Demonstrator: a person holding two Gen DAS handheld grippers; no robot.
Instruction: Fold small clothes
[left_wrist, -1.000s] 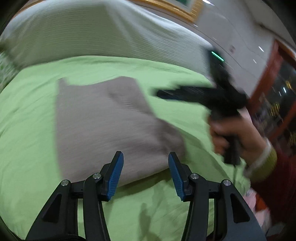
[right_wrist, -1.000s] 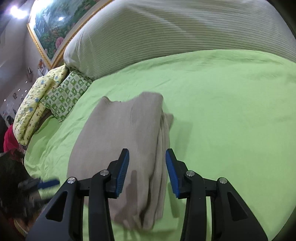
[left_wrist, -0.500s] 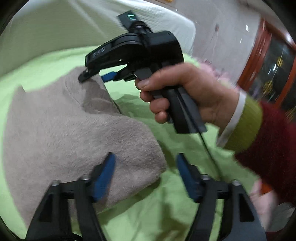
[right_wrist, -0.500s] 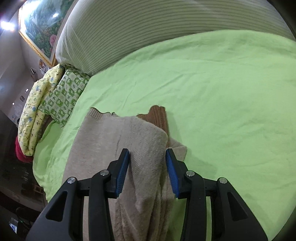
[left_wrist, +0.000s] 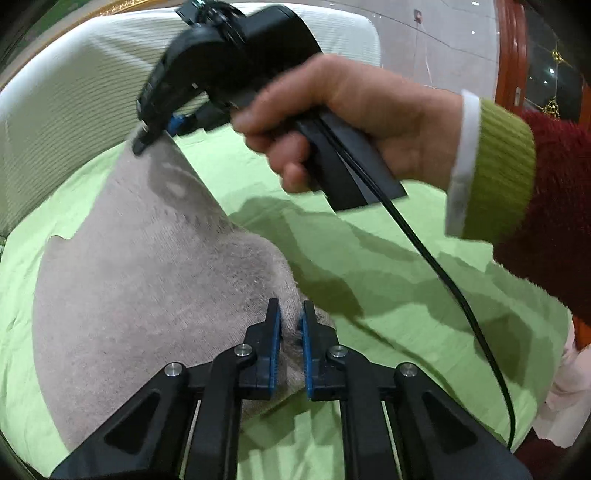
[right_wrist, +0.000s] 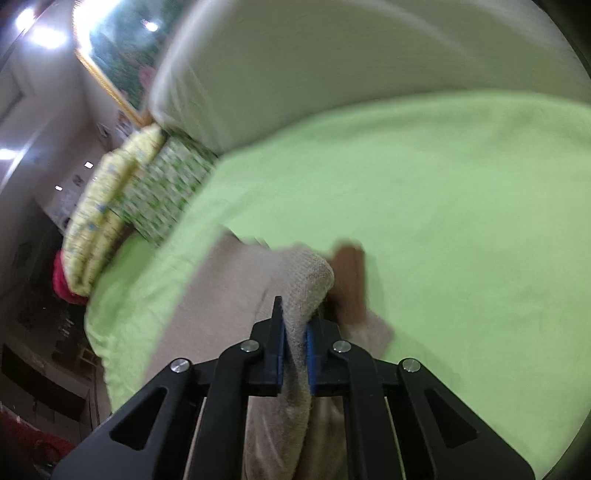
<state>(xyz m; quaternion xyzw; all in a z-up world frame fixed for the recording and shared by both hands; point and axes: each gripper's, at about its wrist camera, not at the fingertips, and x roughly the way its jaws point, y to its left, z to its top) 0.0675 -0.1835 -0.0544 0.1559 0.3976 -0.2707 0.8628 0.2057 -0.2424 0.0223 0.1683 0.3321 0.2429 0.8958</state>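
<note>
The step in hand is the grasping of one side of the garment (left_wrist: 147, 280), a small beige knitted piece that lies on the green bed sheet (left_wrist: 388, 280), so that this side can be folded over. Both tools have just been closing, and each now has cloth between its pads.

The left tool (left_wrist: 290, 332) is clenched on the near right corner of the garment; the rest of the cloth spreads away in front of it and to its left. The right tool (left_wrist: 155, 134) is seen ahead of the left one, in the person's hand (left_wrist: 351, 122), and it pinches the far corner of the same edge and holds it raised off the bed, so the cloth rises to it like a small tent. In its own view the right tool (right_wrist: 294, 332) is clenched on a thick fold of the knit, with the garment falling to its left and under it. Just beyond its tips there is a brown part (right_wrist: 347, 273); I cannot tell if this is a cuff or an inner side of the garment. A white ribbed cushion (right_wrist: 332, 66) stands behind the bed.

In my judgement, the next move asks both tools to lift the held edge together, at equal height, and carry it across toward the opposite edge, then lay it down flat before letting go. The knit is soft and may sag between the two grips, so the pull should keep it lightly stretched.
</note>
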